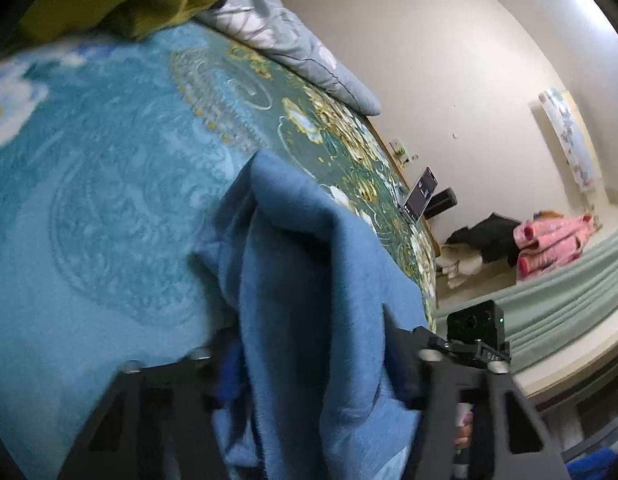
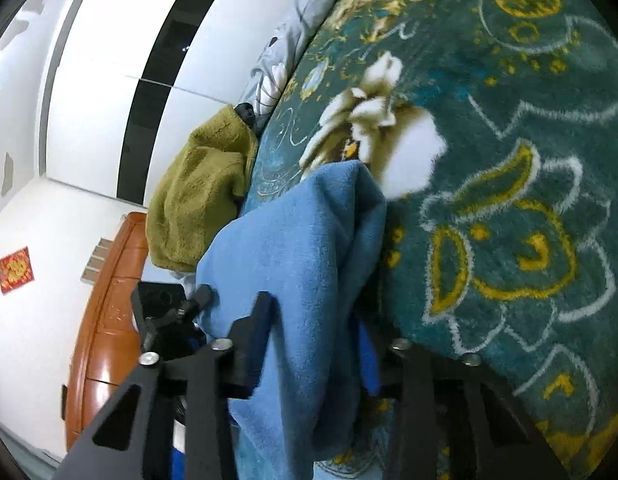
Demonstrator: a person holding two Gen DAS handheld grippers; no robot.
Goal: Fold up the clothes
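While both grippers pinch the soft blue fleece garment point(image 1: 309, 280), left gripper point(image 1: 313, 364) and right gripper point(image 2: 321, 356) closed on bunched cloth, it hangs over the teal floral plush blanket point(image 2: 509, 160). Seemingly mid-fold: next, lay it flat there, clear of the olive fleece garment point(image 2: 197, 188).

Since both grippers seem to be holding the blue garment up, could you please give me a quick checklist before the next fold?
1. Left gripper has the blue garment between its fingers: ok.
2. Right gripper grips the same garment: ok.
3. Garment hangs flat and spread: not ok, it is bunched between the grippers.
4. Patterned blanket ahead offers bare space for laying down: ok.
5. Olive fleece garment lies apart from the blue one: ok.
6. Garment's lower hem free of snags: cannot tell, out of view.
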